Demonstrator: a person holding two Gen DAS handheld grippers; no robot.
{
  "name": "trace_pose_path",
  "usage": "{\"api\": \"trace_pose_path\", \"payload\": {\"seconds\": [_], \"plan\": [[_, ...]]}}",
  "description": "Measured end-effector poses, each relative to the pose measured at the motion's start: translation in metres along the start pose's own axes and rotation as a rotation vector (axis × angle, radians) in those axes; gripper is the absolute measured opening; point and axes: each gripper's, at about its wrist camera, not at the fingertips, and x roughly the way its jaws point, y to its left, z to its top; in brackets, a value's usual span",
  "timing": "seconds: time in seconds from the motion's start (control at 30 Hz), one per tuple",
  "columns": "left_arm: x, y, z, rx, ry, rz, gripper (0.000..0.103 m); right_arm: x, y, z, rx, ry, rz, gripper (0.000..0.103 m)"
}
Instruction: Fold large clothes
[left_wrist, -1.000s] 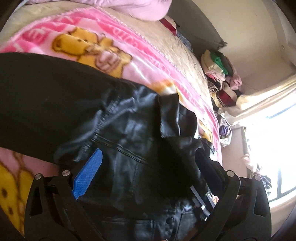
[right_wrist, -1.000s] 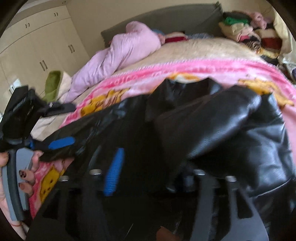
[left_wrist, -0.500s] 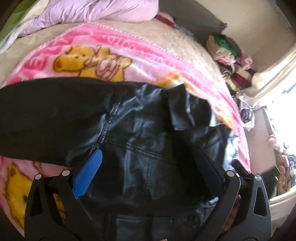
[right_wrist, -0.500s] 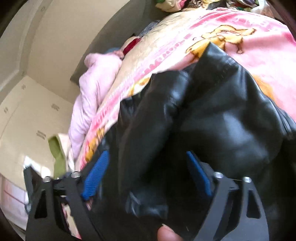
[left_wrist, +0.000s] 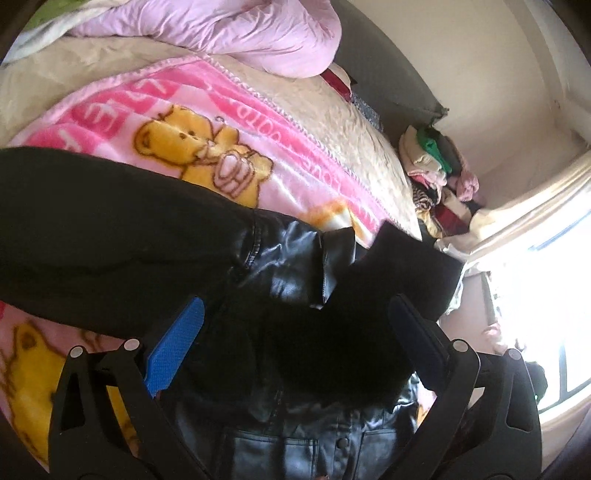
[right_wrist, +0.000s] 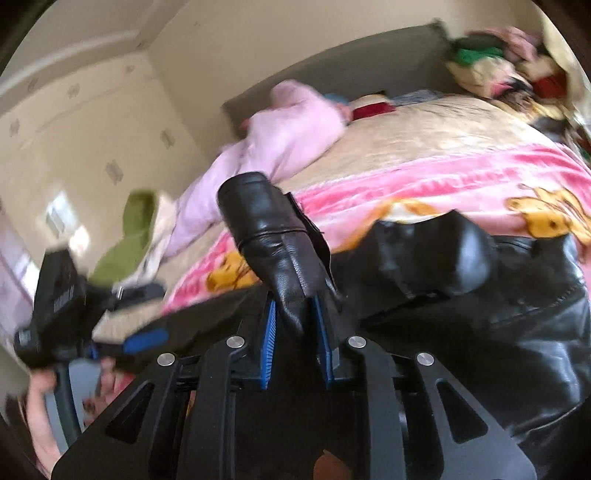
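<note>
Right gripper (right_wrist: 297, 332) clamped on a sleeve cuff (right_wrist: 266, 225) of the black jacket (right_wrist: 480, 306): blue pads (right_wrist: 268, 343) pressed in from both sides, cuff sticking up toward 12 o'clock. Left gripper (left_wrist: 295, 332) spread wide, pads (left_wrist: 177, 347) well apart, holding nothing (poised over dark cloth, contact not certain).

Jacket spread on the pink blanket (left_wrist: 184, 122) on the bed (left_wrist: 332, 122), filling the lower half of the left view; other sleeve (left_wrist: 92, 229) stretched out toward 9 o'clock.

Judged step: folding a sleeve inward, with the cuff lifted and ready to be carried across the body. Next move likely calls for laying that sleeve flat over the chest panel, releasing, then taking the sleeve at 9 o'clock with the left gripper; stiff leather may spring back, so pressing down probably needed.

Hard to make out:
- Middle of the left view, between the pads, nearly pure black; layers of jacket not separable there.
- Right view blurred, especially at 8 o'clock, where the left gripper (right_wrist: 144, 338) and hand (right_wrist: 37, 413) show.
- Hem and lower jacket cut off behind both gripper frames.
- Window at 3 o'clock in the left view blown out.
- Clothes pile (left_wrist: 436, 166) at 2 o'clock too small to sort (pink quilt (left_wrist: 221, 33) at 12 o'clock clear enough).
</note>
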Motion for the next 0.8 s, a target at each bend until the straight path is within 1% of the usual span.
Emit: {"api": "trace_pose_path", "payload": {"seconds": [0.03, 0.07, 0.1, 0.13, 0.2, 0.27, 0.37, 0.43, 0.5, 0.57, 0.6, 0.63, 0.67, 0.7, 0.73, 0.77, 0.8], "plan": [[0.0, 0.003, 0.001, -0.009, 0.0, 0.0, 0.094, 0.001, 0.005, -0.005, -0.024, 0.018, 0.015, 0.035], [0.0, 0.004, 0.001, -0.014, 0.0, -0.003, 0.094, 0.001, 0.01, -0.01, -0.045, 0.041, 0.04, 0.051], [0.0, 0.006, 0.001, -0.02, 0.002, -0.008, 0.094, 0.001, 0.012, -0.013, -0.054, 0.059, 0.062, 0.059], [0.001, 0.008, 0.001, -0.026, 0.004, -0.013, 0.094, 0.0, 0.015, -0.017, -0.063, 0.077, 0.082, 0.069], [0.001, 0.012, 0.0, -0.036, 0.01, -0.022, 0.094, -0.007, 0.016, -0.024, -0.081, 0.096, 0.096, 0.07], [0.006, 0.014, -0.001, -0.033, 0.035, -0.026, 0.094, -0.013, 0.016, -0.027, -0.092, 0.096, 0.081, 0.071], [0.019, 0.019, -0.01, -0.033, 0.086, -0.013, 0.094, -0.026, 0.003, -0.028, -0.082, 0.08, 0.017, 0.071], [0.026, 0.022, -0.016, -0.035, 0.109, -0.014, 0.094, -0.034, -0.01, -0.025, -0.056, 0.069, -0.012, 0.071], [0.03, 0.023, -0.022, -0.022, 0.124, 0.0, 0.093, -0.043, -0.023, -0.025, -0.037, 0.051, -0.048, 0.071], [0.033, 0.024, -0.029, -0.006, 0.132, 0.031, 0.085, -0.049, -0.036, -0.026, -0.023, 0.036, -0.081, 0.071], [0.034, 0.024, -0.033, -0.003, 0.134, 0.041, 0.077, -0.053, -0.045, -0.027, -0.01, 0.03, -0.103, 0.071], [0.035, 0.024, -0.037, -0.005, 0.136, 0.045, 0.072, -0.053, -0.051, -0.027, 0.001, 0.03, -0.115, 0.071], [0.036, 0.024, -0.039, -0.007, 0.14, 0.044, 0.07, -0.055, -0.059, -0.029, 0.019, 0.029, -0.128, 0.071], [0.039, 0.022, -0.043, -0.005, 0.149, 0.04, 0.065, -0.055, -0.065, -0.03, 0.032, 0.029, -0.139, 0.071], [0.04, 0.02, -0.046, -0.003, 0.155, 0.032, 0.058, -0.055, -0.072, -0.031, 0.044, 0.028, -0.149, 0.071], [0.043, 0.016, -0.048, 0.005, 0.159, 0.017, 0.056, -0.058, -0.079, -0.033, 0.062, 0.027, -0.163, 0.071], [0.045, 0.012, -0.05, 0.022, 0.164, 0.019, 0.055, -0.059, -0.085, -0.035, 0.076, 0.024, -0.17, 0.071]]}}
